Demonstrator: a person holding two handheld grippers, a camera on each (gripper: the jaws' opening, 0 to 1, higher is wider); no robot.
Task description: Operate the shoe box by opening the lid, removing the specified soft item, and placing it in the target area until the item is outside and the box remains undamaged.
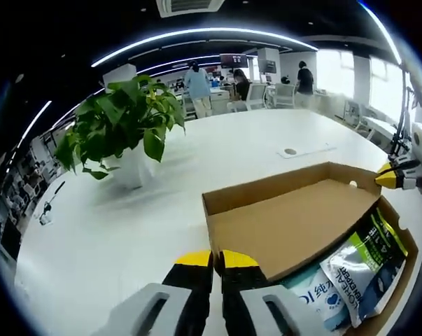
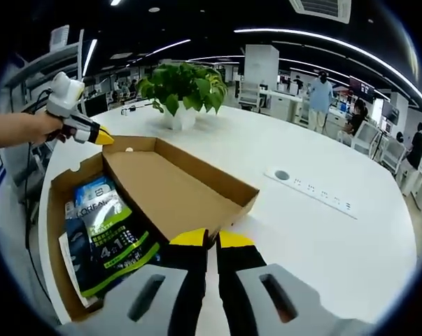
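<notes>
Big white round tabletop (image 1: 127,231) under all. Brown cardboard shoe box (image 2: 176,185) mid-frame, lid thrown open to reach inside. Green-and-white soft packs (image 2: 109,238) lying within, lower left. Potted green plant (image 1: 120,129) upper left. Yellow-tipped left fingers (image 1: 216,260) clenched, empty; right fingers (image 2: 211,239) too.

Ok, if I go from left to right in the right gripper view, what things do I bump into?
A hand holding the left gripper → green and black pouches in the shoe box → raised lid → flat socket strip on the white table → people standing at the far desks.
</notes>
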